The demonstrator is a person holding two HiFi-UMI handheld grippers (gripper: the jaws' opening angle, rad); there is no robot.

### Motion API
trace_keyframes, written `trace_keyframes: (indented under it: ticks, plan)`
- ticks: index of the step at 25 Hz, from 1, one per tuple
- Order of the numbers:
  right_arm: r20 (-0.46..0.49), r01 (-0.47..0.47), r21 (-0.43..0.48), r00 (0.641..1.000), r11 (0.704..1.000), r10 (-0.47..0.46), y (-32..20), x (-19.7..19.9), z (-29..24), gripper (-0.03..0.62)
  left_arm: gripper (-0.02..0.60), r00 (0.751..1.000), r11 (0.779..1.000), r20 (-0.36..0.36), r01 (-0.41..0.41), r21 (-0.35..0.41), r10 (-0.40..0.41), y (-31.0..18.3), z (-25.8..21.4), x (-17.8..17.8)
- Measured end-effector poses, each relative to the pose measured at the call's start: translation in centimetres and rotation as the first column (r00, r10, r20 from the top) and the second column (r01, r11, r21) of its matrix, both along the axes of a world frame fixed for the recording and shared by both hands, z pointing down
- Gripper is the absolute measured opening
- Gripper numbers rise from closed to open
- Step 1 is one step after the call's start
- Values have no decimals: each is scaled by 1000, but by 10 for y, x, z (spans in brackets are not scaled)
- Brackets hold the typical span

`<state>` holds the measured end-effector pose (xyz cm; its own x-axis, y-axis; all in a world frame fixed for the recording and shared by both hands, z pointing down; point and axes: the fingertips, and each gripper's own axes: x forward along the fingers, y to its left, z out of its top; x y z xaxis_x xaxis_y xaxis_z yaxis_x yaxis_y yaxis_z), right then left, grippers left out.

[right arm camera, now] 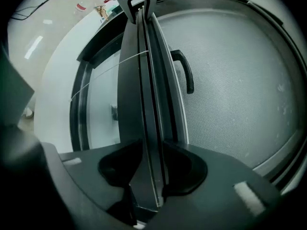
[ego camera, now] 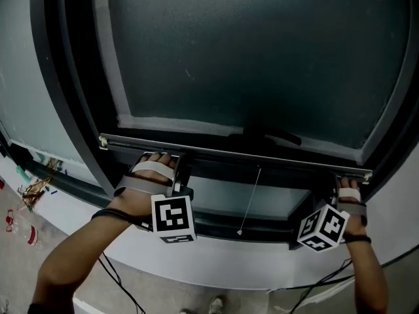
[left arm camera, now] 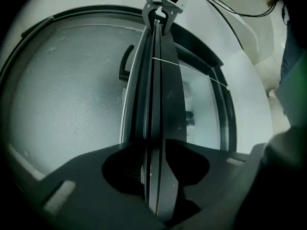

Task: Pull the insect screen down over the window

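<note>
The insect screen (ego camera: 249,57) hangs as grey mesh over most of the window. Its metal bottom bar (ego camera: 236,152) runs level across the lower part of the frame. My left gripper (ego camera: 171,169) grips the bar near its left end; in the left gripper view the bar (left arm camera: 154,104) runs between the jaws of that gripper (left arm camera: 154,176), which press on it. My right gripper (ego camera: 344,190) holds the bar's right end; in the right gripper view the bar (right arm camera: 144,104) is clamped in that gripper (right arm camera: 149,176). A thin pull cord (ego camera: 251,198) dangles from the bar's middle.
A black window handle (ego camera: 272,136) sits behind the mesh just above the bar. Below the bar a strip of bare glass shows above the dark frame and white sill (ego camera: 216,267). Cables (ego camera: 111,273) trail down. Small litter (ego camera: 29,191) lies at the left.
</note>
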<state>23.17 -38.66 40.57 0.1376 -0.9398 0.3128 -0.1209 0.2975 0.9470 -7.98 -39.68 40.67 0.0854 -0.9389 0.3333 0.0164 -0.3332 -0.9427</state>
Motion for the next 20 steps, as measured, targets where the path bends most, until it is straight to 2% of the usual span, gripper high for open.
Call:
trace_keyframes:
  ticks: [2, 3, 4, 5, 10, 12, 13, 14, 17, 20]
  plan:
    - [2, -5, 21, 1000, 1000, 5, 0, -1, 3, 125, 148, 1000, 1000, 18, 9, 12, -9, -2, 5, -3]
    - [2, -8, 27, 1000, 1000, 7, 0, -2, 3, 148, 171, 1000, 1000, 20, 11, 17, -11, -3, 6, -4]
    - [6, -9, 30, 1000, 1000, 9, 0, -2, 3, 149, 143, 1000, 1000, 18, 11, 18, -12, -3, 5, -4]
    - [10, -10, 29, 1000, 1000, 9, 0, -3, 2, 147, 142, 1000, 1000, 17, 11, 13, -12, -1, 4, -5]
    - [24, -14, 46, 1000, 999, 13, 4, -4, 1, 158, 166, 1000, 1000, 28, 13, 3, -14, 3, 6, -5]
    - [23, -19, 69, 1000, 997, 18, 1, -4, -1, 172, 183, 1000, 1000, 12, 6, 1, -6, 3, 4, -2]
    - [22, -22, 78, 1000, 997, 20, 0, -4, -3, 145, 185, 1000, 1000, -1, 1, -2, -1, 3, 2, -1]
    - [24, -23, 82, 999, 996, 21, -1, -4, -5, 117, 152, 1000, 1000, -4, -2, -1, 2, 3, 0, -1]
    - [34, -19, 81, 999, 997, 17, -4, -6, -9, 110, 120, 1000, 1000, 17, 0, 18, 0, -1, -7, -4]
    - [45, -24, 70, 999, 997, 21, -1, -6, -9, 112, 130, 1000, 999, 30, 1, 34, -2, 0, -7, -7]
